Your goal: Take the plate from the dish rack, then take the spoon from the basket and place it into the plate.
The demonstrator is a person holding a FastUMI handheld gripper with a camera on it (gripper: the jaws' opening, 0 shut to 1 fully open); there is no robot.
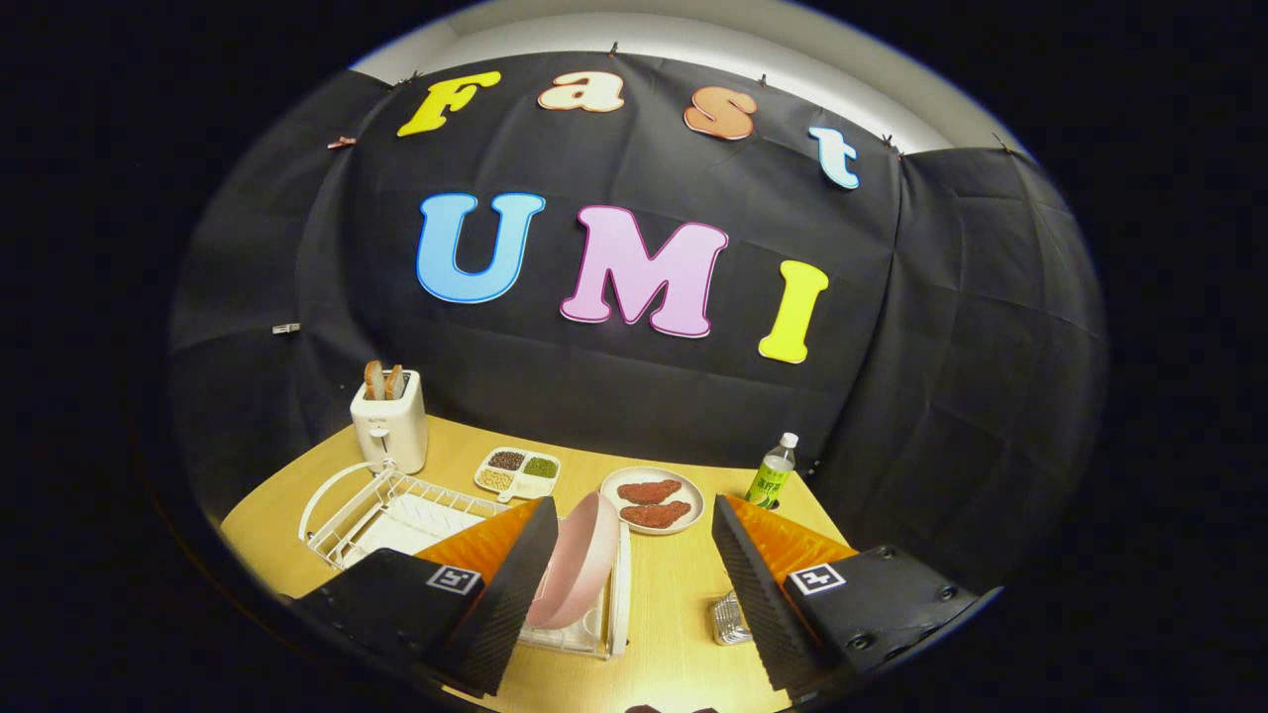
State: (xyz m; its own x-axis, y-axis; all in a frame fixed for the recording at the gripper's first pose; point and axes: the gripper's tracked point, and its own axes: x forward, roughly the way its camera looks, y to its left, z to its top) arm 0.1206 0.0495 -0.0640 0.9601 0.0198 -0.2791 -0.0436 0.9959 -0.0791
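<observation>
Pink plate (580, 569) standing on edge in white dish rack (396, 505) | gripper (634, 584) jaws gaping wide, gripping nothing | beige dish (693, 495) carrying two patties (652, 502)

Pink plate (580, 569), white dish rack (396, 505), white toaster (388, 426), green-labelled bottle (771, 475), pale wood table (674, 594)

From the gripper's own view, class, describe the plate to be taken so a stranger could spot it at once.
Find the white wire dish rack on the wooden table, in front of the toaster. At its near end the pink plate stands on edge, just inside the open gripper and near one finger. The other plate lies flat, holding food.
</observation>
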